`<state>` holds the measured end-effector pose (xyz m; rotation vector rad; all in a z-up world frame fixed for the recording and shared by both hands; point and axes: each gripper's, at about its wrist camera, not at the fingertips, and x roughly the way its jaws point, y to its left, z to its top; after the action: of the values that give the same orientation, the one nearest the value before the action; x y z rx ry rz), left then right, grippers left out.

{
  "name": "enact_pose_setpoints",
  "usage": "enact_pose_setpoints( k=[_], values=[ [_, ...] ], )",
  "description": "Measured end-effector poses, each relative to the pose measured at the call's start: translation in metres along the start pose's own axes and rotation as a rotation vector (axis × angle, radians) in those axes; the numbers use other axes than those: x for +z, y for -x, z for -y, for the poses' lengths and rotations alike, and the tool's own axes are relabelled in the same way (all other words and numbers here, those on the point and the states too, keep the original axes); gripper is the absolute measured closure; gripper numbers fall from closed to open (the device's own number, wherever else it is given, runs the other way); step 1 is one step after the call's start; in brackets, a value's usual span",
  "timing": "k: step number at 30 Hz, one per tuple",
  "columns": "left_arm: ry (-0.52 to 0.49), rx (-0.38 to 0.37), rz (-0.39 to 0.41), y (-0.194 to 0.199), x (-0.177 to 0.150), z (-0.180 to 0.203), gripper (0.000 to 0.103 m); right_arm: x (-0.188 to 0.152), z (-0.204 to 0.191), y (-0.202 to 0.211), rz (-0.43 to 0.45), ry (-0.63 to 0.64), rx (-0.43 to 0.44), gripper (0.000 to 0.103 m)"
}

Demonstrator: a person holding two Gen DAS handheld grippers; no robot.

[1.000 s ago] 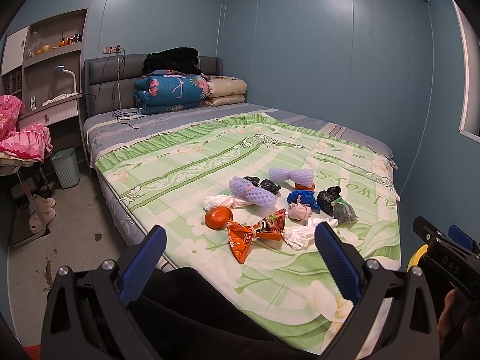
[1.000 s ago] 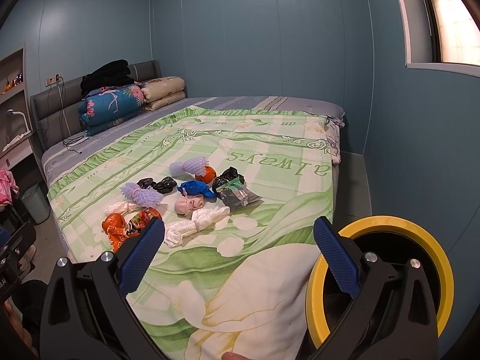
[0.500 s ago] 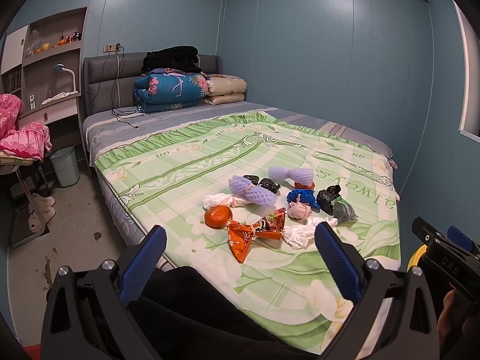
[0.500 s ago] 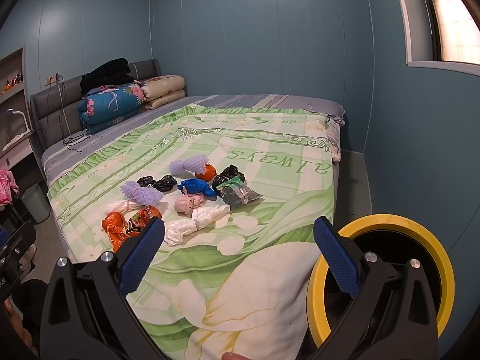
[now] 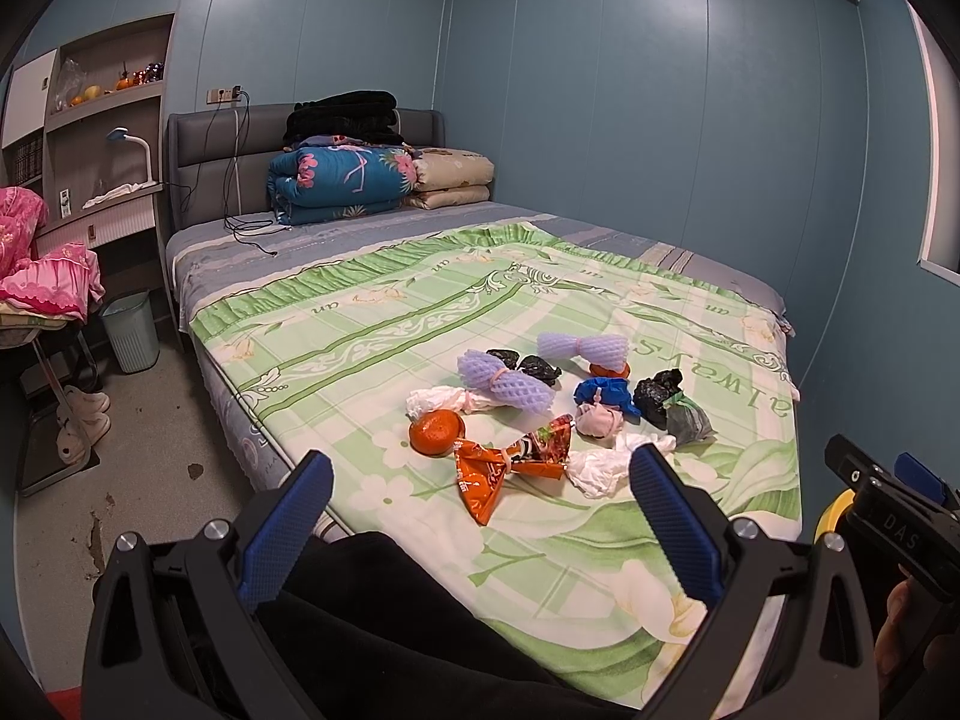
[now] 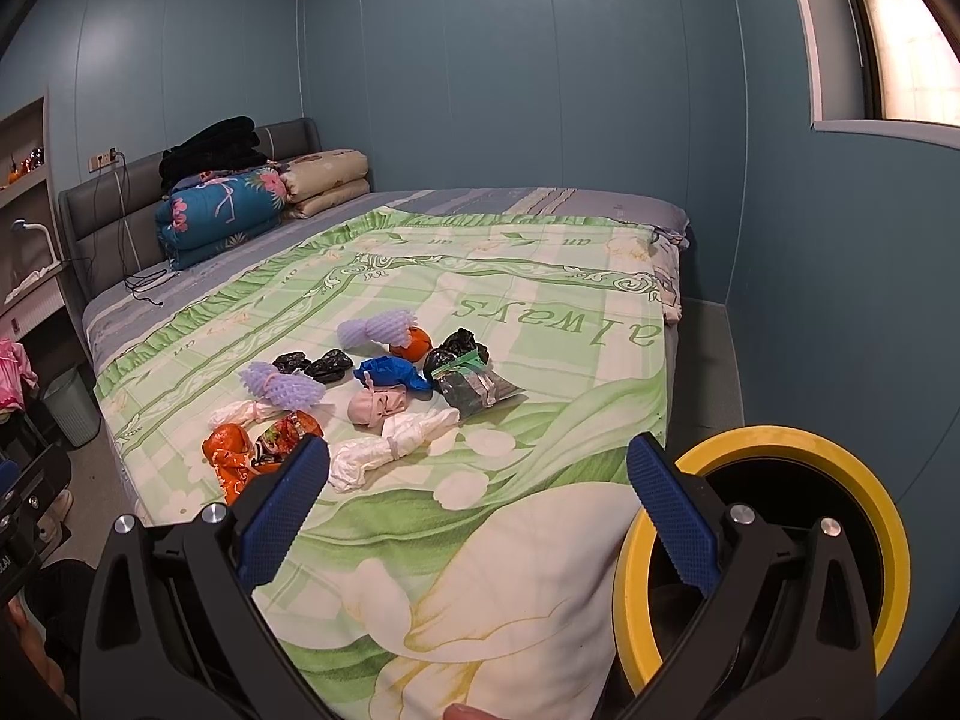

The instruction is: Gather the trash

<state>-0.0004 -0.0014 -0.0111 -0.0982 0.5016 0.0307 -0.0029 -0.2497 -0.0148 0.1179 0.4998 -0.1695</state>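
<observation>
Crumpled trash (image 5: 540,414) on quilted bed (image 6: 540,300), both hand-held grippers (image 5: 480,516) (image 6: 477,501) wide, empty

You can read "always" upside down on the green floral bedsheet (image 6: 558,324), and "DAS" on the right gripper (image 5: 900,531) body.
</observation>
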Motion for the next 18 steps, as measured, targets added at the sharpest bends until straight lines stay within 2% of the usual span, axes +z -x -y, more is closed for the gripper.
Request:
enact_pose_setpoints(
  k=[18],
  values=[
    [0.001,-0.004,-0.004,-0.0017,-0.0013,-0.0001,0.007,-0.0028,0.0019,-0.0027,-0.007,-0.012,-0.012,0.008]
  ],
)
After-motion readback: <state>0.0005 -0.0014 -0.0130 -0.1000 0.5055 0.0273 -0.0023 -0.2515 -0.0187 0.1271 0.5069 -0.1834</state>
